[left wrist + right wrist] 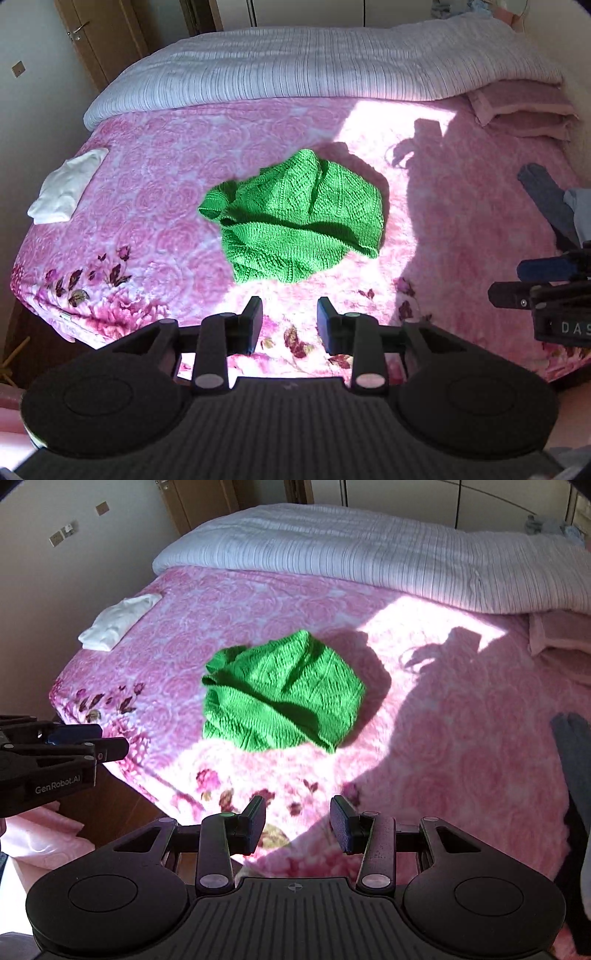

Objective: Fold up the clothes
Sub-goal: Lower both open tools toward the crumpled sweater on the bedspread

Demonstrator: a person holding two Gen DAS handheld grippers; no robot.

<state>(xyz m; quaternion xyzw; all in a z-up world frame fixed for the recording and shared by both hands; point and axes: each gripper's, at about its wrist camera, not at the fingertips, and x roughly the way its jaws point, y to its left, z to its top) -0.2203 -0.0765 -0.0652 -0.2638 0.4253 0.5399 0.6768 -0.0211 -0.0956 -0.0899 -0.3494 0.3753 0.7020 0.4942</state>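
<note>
A green knitted garment (299, 218) lies crumpled in a heap in the middle of the pink flowered bedspread (155, 173); it also shows in the right wrist view (280, 694). My left gripper (290, 317) is open and empty, held above the bed's near edge, short of the garment. My right gripper (298, 818) is open and empty, also near the front edge, apart from the garment. Each gripper shows from the side in the other's view: the right one (517, 284) and the left one (107, 746).
A folded white cloth (68, 186) lies at the bed's left edge. A striped quilt (314, 70) covers the far end. Folded pink bedding (524, 110) sits far right. A dark garment (550, 203) lies at the right edge. The bed's left corner drops off to the floor.
</note>
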